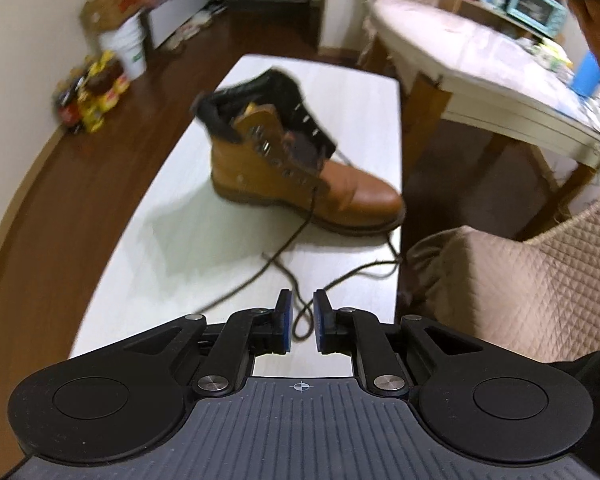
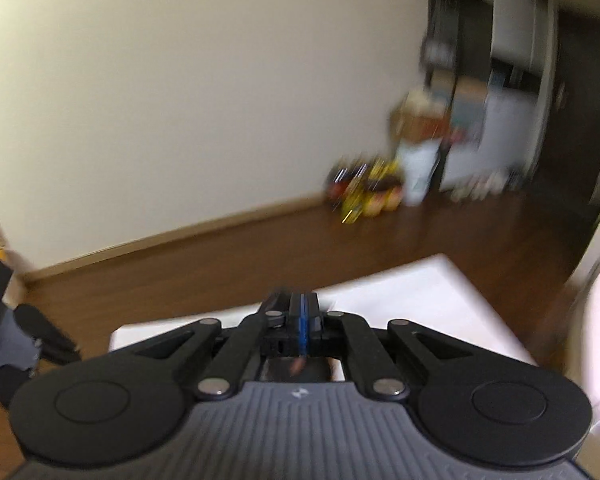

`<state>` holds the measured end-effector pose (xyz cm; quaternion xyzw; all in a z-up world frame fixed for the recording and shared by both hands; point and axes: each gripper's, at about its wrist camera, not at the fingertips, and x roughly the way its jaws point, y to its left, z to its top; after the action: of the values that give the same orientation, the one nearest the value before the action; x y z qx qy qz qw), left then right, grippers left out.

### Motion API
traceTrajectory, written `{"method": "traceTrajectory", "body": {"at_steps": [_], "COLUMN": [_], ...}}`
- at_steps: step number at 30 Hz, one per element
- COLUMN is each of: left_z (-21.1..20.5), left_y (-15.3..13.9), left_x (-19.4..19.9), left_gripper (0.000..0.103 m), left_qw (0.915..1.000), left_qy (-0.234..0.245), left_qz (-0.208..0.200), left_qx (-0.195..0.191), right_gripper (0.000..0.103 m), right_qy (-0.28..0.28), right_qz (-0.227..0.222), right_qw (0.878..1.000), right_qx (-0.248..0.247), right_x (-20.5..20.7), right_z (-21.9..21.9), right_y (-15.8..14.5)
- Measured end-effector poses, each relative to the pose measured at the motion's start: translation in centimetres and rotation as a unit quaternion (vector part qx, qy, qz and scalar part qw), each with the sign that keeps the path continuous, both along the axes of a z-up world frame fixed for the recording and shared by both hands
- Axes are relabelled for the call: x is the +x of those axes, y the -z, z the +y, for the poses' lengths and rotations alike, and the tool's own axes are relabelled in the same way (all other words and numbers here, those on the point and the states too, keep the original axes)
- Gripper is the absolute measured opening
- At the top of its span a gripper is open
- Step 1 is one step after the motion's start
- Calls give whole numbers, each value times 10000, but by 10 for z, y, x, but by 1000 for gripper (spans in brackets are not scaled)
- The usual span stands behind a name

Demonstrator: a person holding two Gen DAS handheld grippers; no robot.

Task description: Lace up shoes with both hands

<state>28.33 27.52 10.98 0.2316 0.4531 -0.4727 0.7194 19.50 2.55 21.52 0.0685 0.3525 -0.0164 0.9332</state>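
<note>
A tan leather boot (image 1: 296, 164) with a black collar stands on a white table (image 1: 180, 248), toe pointing right toward the table's edge. Its dark brown lace (image 1: 296, 236) runs loose from the eyelets across the tabletop toward me, with a loop lying under my left gripper (image 1: 301, 300). The left gripper is open and empty, held above the lace. My right gripper (image 2: 304, 300) has its blue pads pressed together, shut, above the white table (image 2: 420, 300). I see no lace between the pads. The boot is out of the right wrist view, which is blurred.
A beige quilted chair (image 1: 520, 280) stands right of the table. A larger covered table (image 1: 480, 60) with clutter lies behind it. Bottles (image 1: 92, 96) and a white bucket (image 1: 128, 48) stand on the wooden floor by the wall.
</note>
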Motion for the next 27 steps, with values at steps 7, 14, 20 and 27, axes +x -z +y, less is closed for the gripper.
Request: {"method": "traceTrajectory", "body": {"at_steps": [7, 14, 20, 27], "left_z": [-13, -18, 7, 21], "left_y": [38, 74, 93, 98], "left_x": [16, 29, 35, 35], "left_gripper": [18, 18, 18, 18], "left_qw": [9974, 9945, 9926, 9935], "left_qy": [-665, -861, -715, -540], "left_qz": [160, 172, 220, 316], "left_qx": [239, 572, 954, 947], "right_gripper": [13, 14, 19, 23], "right_qy": [-336, -368, 139, 841], "right_qz": [1234, 1508, 1775, 1515], "right_qw": [9797, 9697, 9647, 9783], "right_qx": [1547, 1884, 1942, 1137], "right_x": [6, 34, 54, 85], "right_z": [-9, 49, 67, 86], "right_y": [128, 194, 243, 276]}}
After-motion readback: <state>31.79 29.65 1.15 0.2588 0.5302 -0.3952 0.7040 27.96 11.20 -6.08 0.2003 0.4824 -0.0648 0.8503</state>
